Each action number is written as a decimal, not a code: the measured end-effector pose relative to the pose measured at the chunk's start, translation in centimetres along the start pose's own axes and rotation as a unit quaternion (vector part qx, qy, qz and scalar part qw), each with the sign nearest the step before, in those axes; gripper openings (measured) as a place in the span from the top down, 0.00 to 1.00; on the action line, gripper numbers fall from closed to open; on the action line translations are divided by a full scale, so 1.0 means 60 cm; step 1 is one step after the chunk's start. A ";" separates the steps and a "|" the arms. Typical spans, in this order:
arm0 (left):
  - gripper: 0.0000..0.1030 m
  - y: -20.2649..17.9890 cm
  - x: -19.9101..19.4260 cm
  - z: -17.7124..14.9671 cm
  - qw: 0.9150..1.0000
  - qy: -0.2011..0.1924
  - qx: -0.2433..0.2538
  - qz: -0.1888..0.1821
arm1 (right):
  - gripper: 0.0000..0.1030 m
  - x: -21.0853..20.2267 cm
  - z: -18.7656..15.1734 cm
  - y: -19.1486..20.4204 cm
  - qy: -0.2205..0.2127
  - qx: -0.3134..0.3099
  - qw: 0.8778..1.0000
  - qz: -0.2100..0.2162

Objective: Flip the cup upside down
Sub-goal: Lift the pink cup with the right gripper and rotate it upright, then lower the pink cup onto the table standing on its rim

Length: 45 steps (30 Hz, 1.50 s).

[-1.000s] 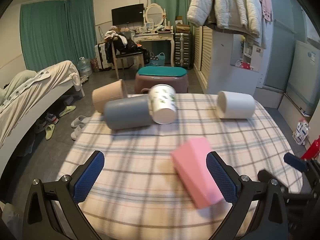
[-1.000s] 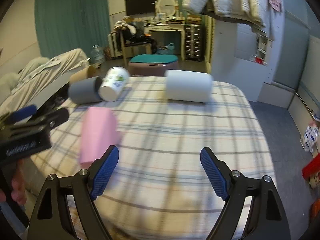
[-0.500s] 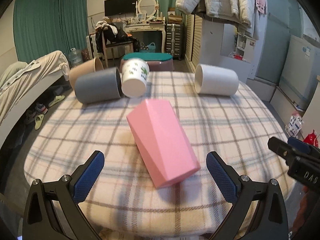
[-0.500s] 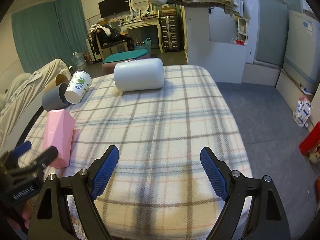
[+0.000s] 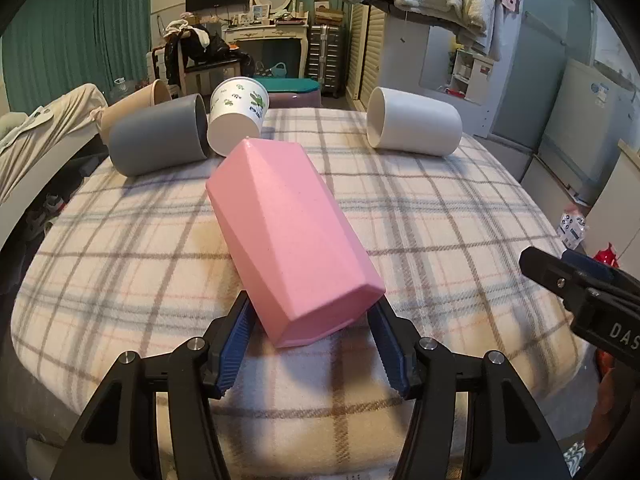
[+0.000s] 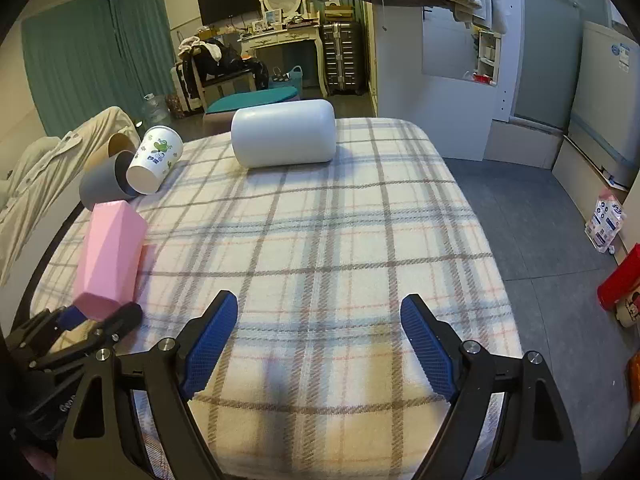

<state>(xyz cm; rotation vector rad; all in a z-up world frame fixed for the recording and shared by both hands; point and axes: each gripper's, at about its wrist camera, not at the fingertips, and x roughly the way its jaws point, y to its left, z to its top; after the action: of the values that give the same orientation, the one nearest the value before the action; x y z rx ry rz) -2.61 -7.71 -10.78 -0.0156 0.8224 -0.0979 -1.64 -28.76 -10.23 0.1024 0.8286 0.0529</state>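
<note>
A pink faceted cup point(image 5: 288, 232) lies on its side on the plaid-covered table point(image 5: 440, 216), its near end pointing at me. My left gripper point(image 5: 312, 340) has its blue pads on both sides of that near end, closed in against it. The pink cup also shows in the right wrist view point(image 6: 110, 256), with the left gripper point(image 6: 100, 320) at its near end. My right gripper point(image 6: 318, 344) is open and empty above the table's front edge.
A grey cup point(image 5: 160, 140), a printed paper cup point(image 5: 238, 118), a tan cup point(image 5: 134, 104) and a white cup point(image 5: 414, 126) lie on their sides at the far side of the table. A bed stands left, cabinets right.
My left gripper has moved forward to the pink cup and its jaws have closed onto the near end. My right gripper has stayed open and shifted slightly.
</note>
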 end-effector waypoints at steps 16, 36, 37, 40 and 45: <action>0.49 0.060 -0.018 0.062 0.999 -0.033 -0.008 0.015 | 0.19 0.019 0.001 0.026 0.011 -0.011 1.000 0.004; 0.51 0.069 0.018 0.136 0.999 -0.051 0.009 0.015 | 0.19 0.028 0.013 0.020 0.013 -0.007 1.000 -0.005; 0.51 0.069 0.020 0.138 0.999 -0.050 0.010 0.015 | 0.19 0.028 0.014 0.020 0.013 -0.007 1.000 -0.006; 0.52 0.066 0.026 0.145 0.999 -0.048 0.014 0.014 | 0.19 0.027 0.016 0.020 0.012 -0.007 1.000 -0.008; 0.53 0.064 0.034 0.152 0.999 -0.044 0.019 0.012 | 0.19 0.025 0.018 0.025 0.008 -0.011 1.000 -0.009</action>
<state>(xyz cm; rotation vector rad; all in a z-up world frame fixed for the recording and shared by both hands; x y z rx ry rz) 5.75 -4.30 -6.24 0.0258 0.7325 -0.0898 0.12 -27.21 -10.43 0.0749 0.8451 0.0466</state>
